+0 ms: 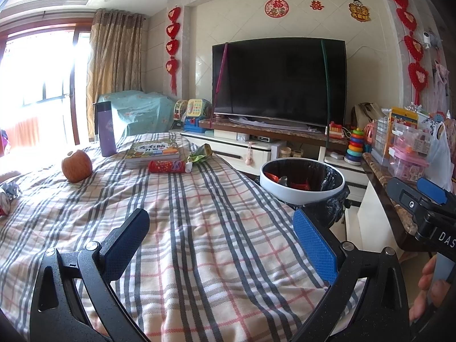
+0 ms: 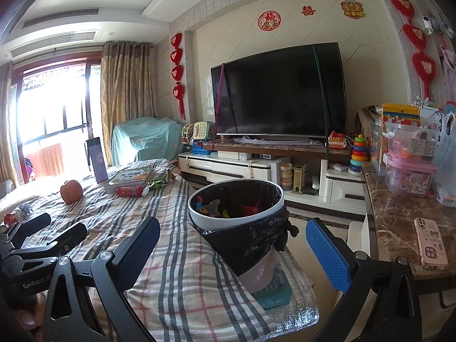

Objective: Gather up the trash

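The left gripper point(image 1: 219, 245) hangs over the plaid-covered desk point(image 1: 199, 199), fingers spread wide and holding nothing. The right gripper point(image 2: 239, 245) is just as wide open and empty, framing the bin point(image 2: 236, 213) beside the desk's edge. The bin, lined with a black bag, already has wrappers inside. A crumpled green wrapper point(image 1: 201, 154) lies at the far end by the books point(image 1: 152, 152) and a red tube point(image 1: 166, 166). An apple point(image 1: 76, 165) sits to the left.
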`<state>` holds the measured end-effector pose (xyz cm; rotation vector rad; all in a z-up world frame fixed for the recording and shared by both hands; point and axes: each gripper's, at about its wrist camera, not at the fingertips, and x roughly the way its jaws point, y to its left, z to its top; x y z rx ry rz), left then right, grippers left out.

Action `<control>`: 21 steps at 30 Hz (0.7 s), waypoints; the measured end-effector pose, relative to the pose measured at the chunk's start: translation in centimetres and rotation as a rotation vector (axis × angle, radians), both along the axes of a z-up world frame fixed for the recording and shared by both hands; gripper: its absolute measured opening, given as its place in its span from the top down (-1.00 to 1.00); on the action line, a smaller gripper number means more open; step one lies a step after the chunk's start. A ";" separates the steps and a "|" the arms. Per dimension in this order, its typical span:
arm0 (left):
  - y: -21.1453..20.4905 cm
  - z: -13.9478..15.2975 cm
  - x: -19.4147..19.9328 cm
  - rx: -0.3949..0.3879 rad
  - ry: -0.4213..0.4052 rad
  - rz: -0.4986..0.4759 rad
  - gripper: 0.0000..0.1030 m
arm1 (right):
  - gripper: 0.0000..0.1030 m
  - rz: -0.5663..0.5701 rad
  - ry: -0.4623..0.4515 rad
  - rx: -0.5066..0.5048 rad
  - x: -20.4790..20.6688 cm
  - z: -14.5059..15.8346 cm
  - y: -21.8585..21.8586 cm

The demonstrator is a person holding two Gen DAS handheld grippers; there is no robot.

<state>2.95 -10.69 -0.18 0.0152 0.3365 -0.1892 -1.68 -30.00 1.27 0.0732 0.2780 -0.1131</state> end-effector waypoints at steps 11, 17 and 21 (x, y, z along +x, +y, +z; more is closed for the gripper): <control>-0.1 -0.1 0.2 0.000 0.005 -0.004 -1.00 | -1.00 0.002 0.001 0.002 0.0 0.0 0.0; -0.1 -0.3 0.3 -0.002 0.008 -0.008 -1.00 | -1.00 0.005 0.007 0.009 0.1 -0.4 0.3; 0.0 -0.4 0.4 -0.006 0.012 -0.011 -1.00 | -1.00 0.005 0.014 0.011 0.2 -0.5 0.2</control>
